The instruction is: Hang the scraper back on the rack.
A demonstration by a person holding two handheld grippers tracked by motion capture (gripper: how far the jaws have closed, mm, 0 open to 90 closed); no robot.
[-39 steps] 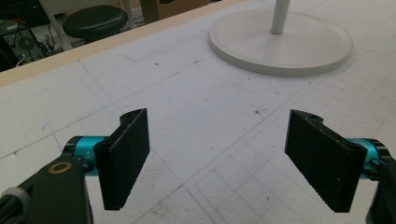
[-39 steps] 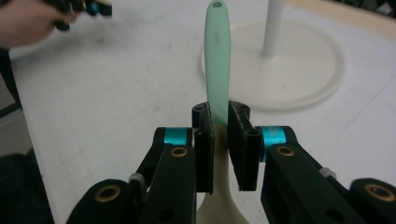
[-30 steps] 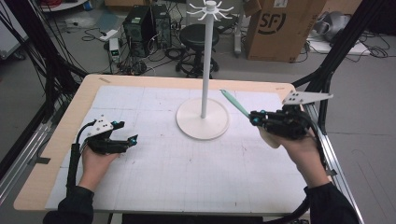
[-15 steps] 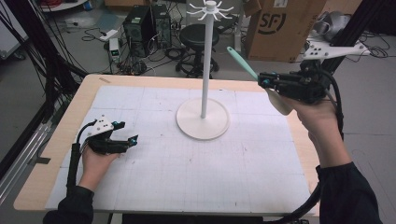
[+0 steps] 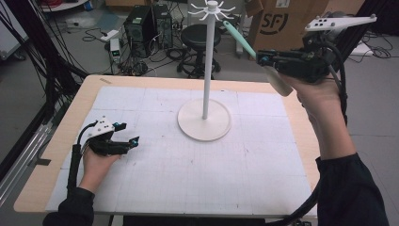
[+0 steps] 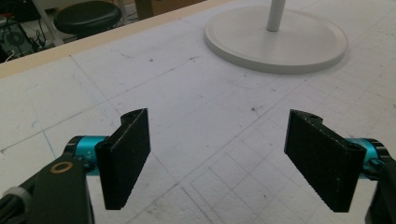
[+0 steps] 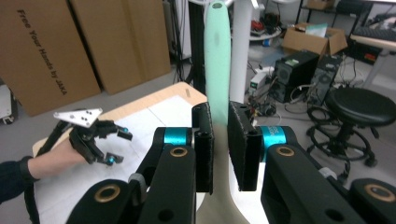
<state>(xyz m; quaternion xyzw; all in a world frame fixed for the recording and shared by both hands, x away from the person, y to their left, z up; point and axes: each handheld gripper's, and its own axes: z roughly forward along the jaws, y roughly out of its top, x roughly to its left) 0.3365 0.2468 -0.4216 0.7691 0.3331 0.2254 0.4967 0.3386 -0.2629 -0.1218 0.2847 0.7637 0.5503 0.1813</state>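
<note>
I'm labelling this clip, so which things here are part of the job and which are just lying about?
Likely in the job:
- right tool, shut on the mint-handled utensil, raised
- white hook stand on the table
- left tool, open, resting low on the mat

Just about:
- cardboard box
- black stool
- computer towers on the floor

"SF" on cardboard box — "Free Your Hands by JAKA" on carton

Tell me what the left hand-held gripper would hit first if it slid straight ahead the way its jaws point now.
Probably the round white base of the white hanger stand: in its own view, the open left hand-held gripper faces bare white gridded mat, with the base beyond, slightly right. It may only clip the base's left edge; depth is unclear.
</note>
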